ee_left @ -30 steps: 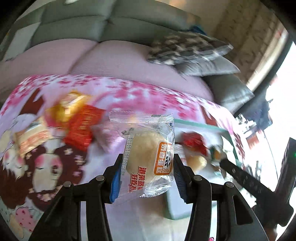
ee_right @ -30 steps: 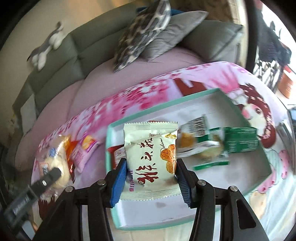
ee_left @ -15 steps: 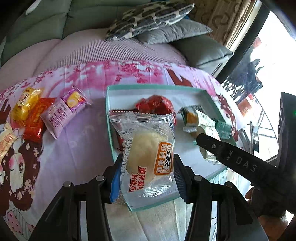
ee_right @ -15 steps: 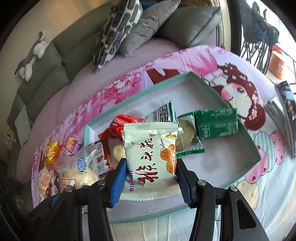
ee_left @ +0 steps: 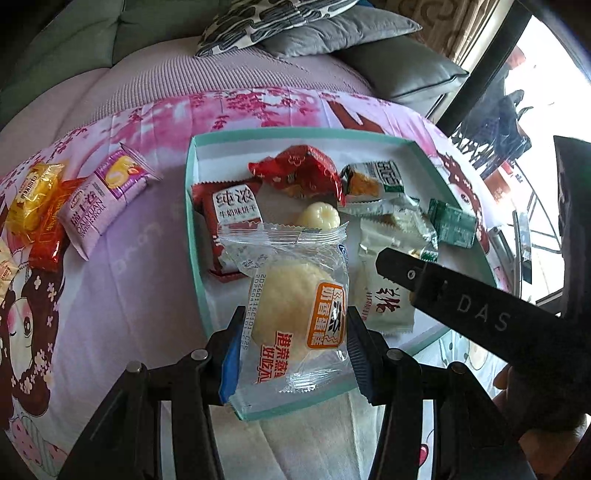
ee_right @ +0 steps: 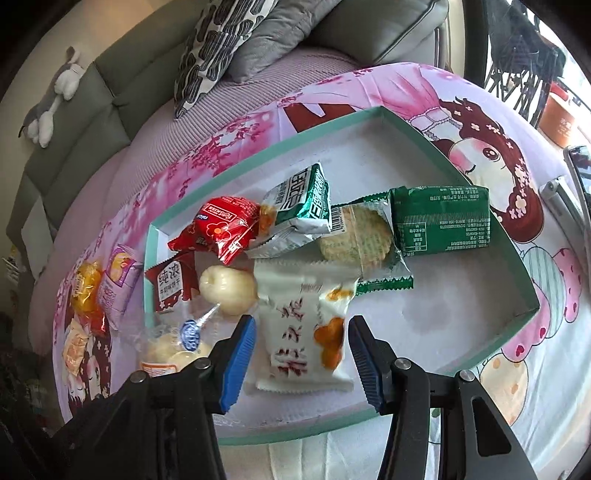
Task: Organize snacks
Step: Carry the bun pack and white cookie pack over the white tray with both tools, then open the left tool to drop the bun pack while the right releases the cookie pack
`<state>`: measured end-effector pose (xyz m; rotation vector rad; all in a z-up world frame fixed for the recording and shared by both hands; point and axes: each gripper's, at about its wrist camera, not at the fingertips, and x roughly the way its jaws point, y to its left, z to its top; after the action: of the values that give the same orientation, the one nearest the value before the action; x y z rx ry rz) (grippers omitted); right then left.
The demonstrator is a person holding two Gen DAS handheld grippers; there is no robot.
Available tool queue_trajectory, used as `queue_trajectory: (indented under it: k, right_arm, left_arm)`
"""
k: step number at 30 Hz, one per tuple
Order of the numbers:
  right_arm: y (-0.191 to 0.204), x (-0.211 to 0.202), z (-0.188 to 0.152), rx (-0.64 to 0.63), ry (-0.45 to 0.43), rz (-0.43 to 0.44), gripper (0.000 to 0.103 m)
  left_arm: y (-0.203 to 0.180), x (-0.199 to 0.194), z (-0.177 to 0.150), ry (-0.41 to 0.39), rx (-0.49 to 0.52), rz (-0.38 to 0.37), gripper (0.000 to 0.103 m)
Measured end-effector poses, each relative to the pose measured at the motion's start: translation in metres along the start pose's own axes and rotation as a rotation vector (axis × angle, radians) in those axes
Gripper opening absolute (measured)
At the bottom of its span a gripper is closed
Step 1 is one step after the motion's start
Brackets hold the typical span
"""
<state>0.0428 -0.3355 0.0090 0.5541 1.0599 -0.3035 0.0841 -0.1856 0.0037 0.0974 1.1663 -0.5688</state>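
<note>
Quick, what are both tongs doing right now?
Left tongs: closed on the clear-wrapped bun.
Right tongs: open; the white snack packet lies between them, ungripped.

Printed bedsheet (ee_left: 122, 295) carries teal box (ee_left: 192, 206), loose snack packets (ee_left: 99, 203).

Grey sofa (ee_right: 74, 122), cushions (ee_left: 332, 29), bright window (ee_left: 546, 66)
</note>
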Motion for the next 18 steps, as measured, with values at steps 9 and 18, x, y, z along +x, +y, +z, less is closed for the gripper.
queue_trajectory:
  k: [9,18]
  right_arm:
    - [-0.005,0.014,0.001,0.013,0.049,-0.015,0.057]
    - [-0.013,0.022,0.005,0.036,0.071,-0.02,0.072]
  left_arm:
    - [0.004,0.008,-0.002,0.017,-0.029,0.011,0.055]
    - [0.008,0.011,-0.003,0.034,-0.054,0.024,0.064]
